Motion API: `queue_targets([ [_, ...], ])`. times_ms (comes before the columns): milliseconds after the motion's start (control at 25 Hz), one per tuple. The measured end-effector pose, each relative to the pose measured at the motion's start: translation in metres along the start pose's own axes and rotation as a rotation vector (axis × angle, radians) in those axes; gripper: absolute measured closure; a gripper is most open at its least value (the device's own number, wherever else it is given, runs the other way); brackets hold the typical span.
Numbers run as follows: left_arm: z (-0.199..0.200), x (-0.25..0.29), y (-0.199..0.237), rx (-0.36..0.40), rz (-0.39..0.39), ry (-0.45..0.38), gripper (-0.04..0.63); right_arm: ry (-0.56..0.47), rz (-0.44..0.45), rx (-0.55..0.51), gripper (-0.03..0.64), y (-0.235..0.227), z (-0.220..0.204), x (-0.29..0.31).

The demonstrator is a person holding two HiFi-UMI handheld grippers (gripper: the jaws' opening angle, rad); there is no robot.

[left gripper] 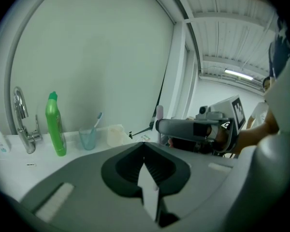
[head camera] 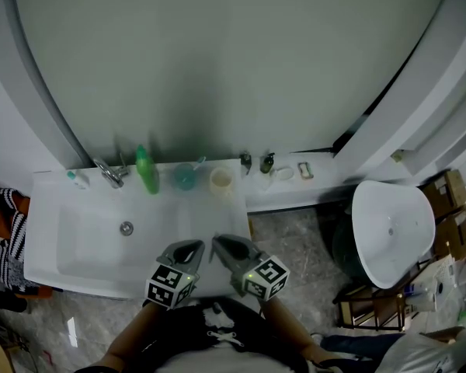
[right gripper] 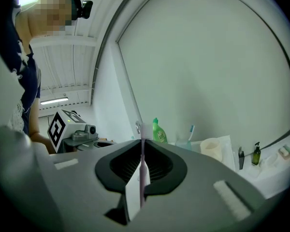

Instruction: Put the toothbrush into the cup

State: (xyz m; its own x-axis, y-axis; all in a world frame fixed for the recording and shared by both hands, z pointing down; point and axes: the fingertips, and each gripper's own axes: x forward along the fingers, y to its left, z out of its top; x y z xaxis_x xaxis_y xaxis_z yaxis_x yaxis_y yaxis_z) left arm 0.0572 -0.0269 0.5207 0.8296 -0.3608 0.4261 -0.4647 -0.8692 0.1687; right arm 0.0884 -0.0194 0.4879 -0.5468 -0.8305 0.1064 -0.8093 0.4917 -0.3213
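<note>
My right gripper (right gripper: 142,143) is shut on a pink toothbrush (right gripper: 142,170), which stands upright between the jaws with its head (right gripper: 145,130) above the tips. In the left gripper view this gripper (left gripper: 160,126) shows from the side, the pink head (left gripper: 159,113) poking up. My left gripper (left gripper: 145,147) is shut with nothing in it. In the head view both grippers hover over the sink's front edge, left (head camera: 197,245) and right (head camera: 216,242). At the back of the sink stand a blue cup (head camera: 186,178) holding a blue toothbrush (right gripper: 190,131) and a cream cup (head camera: 220,181).
A green bottle (head camera: 147,171) and a chrome faucet (head camera: 109,173) stand left of the cups on the white sink (head camera: 78,243). Small bottles (head camera: 267,162) sit on the ledge to the right. A white toilet (head camera: 392,231) and cardboard boxes (head camera: 447,208) fill the right side.
</note>
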Motion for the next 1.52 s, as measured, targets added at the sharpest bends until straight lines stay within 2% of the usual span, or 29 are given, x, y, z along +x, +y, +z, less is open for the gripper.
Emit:
queue_targets([
  [440, 0.018, 0.003, 0.011, -0.002, 0.02, -0.04, 0.595, -0.015, 0.029, -0.012, 0.592, -0.009, 0.017, 0.017],
  [760, 0.017, 0.006, 0.025, -0.011, 0.042, -0.035, 0.595, -0.027, 0.036, -0.037, 0.592, -0.02, 0.033, 0.032],
  [1520, 0.023, 0.024, 0.04, -0.032, 0.024, -0.026, 0.595, -0.048, 0.038, -0.07, 0.592, -0.05, 0.06, 0.06],
])
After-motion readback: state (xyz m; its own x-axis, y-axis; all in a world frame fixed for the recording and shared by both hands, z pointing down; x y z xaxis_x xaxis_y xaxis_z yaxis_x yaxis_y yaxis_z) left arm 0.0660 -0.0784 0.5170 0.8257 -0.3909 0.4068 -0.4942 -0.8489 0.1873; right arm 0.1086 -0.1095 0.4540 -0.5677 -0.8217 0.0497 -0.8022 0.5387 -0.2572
